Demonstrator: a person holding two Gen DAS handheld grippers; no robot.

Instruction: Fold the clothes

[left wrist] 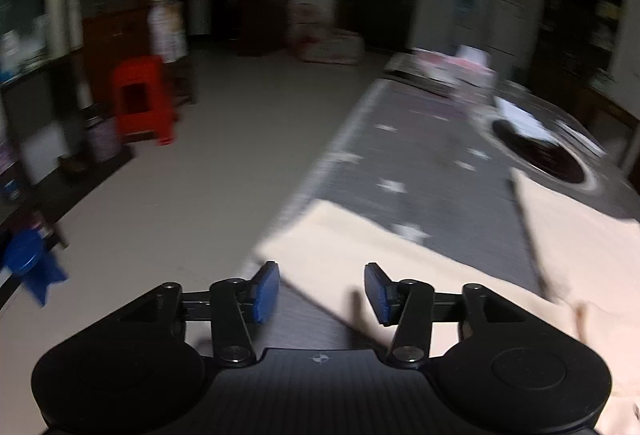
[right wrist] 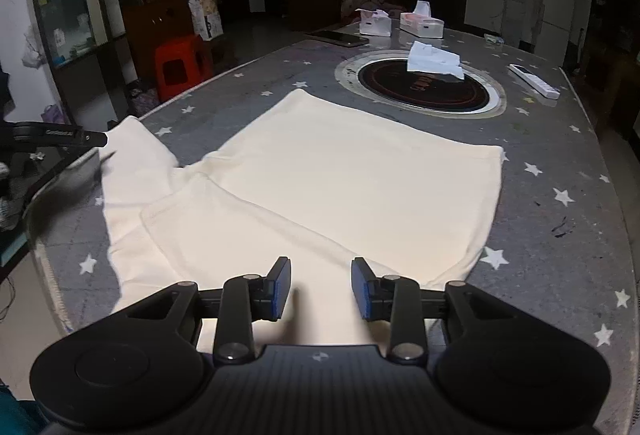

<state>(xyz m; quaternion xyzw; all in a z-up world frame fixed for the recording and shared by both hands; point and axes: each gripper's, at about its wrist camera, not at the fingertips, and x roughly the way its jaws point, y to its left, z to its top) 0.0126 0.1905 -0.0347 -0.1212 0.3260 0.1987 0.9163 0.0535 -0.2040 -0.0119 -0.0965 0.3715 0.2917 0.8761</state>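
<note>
A cream garment (right wrist: 340, 175) lies flat on the star-patterned grey table (right wrist: 560, 235), with one sleeve (right wrist: 136, 155) spread out to the left. My right gripper (right wrist: 322, 289) hovers open over the garment's near edge, and nothing is between its blue pads. The left wrist view is blurred. There my left gripper (left wrist: 322, 291) stands open above the sleeve (left wrist: 360, 259) at the table's left edge, also holding nothing. Its black tip (right wrist: 92, 140) shows beside the sleeve in the right wrist view.
A round black cooktop (right wrist: 420, 83) is set into the table behind the garment, with white paper (right wrist: 434, 63) on it. Two tissue boxes (right wrist: 422, 23), a phone (right wrist: 338, 37) and a remote (right wrist: 534, 81) lie further back. A red stool (right wrist: 182, 65) stands on the floor to the left.
</note>
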